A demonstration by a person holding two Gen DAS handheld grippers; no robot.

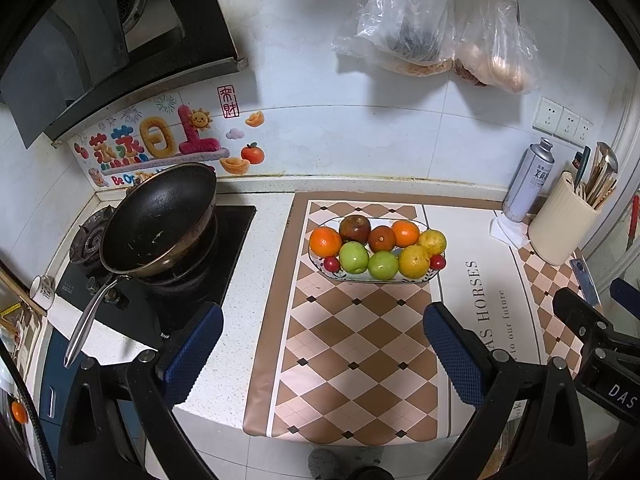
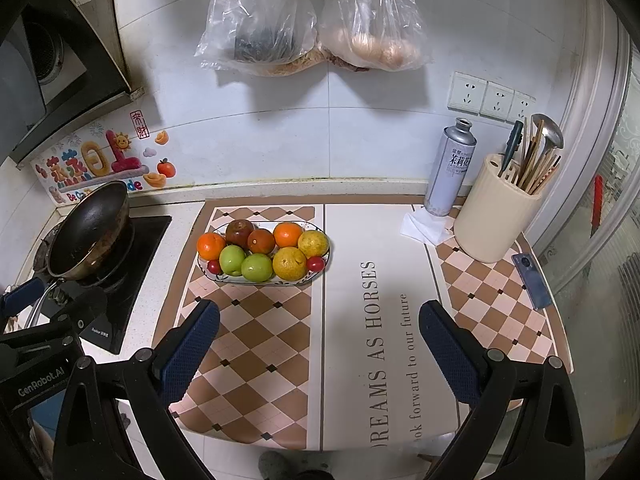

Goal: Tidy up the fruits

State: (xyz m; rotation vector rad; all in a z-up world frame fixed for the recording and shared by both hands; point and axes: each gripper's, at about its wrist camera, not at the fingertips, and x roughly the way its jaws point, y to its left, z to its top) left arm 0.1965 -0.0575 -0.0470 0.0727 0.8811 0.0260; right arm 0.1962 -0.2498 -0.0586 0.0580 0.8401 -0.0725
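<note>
An oval plate (image 1: 352, 278) (image 2: 232, 279) sits on the checkered counter mat, piled with fruit: oranges (image 1: 325, 241) (image 2: 211, 246), two green apples (image 1: 354, 257) (image 2: 256, 267), yellow citrus (image 1: 414, 261) (image 2: 289, 263), a dark red fruit (image 1: 355, 229) (image 2: 239, 233) and small red tomatoes (image 1: 331, 264) (image 2: 315, 263). My left gripper (image 1: 322, 346) is open and empty, back from the plate over the mat. My right gripper (image 2: 320, 344) is open and empty, to the right of and nearer than the plate. Each gripper shows at the edge of the other's view.
A black wok (image 1: 158, 218) (image 2: 90, 230) rests on the gas stove at left. A spray can (image 2: 448, 168), a cream utensil holder (image 2: 496, 212) and a phone (image 2: 534, 280) stand at right. Plastic bags (image 2: 312, 20) hang on the wall.
</note>
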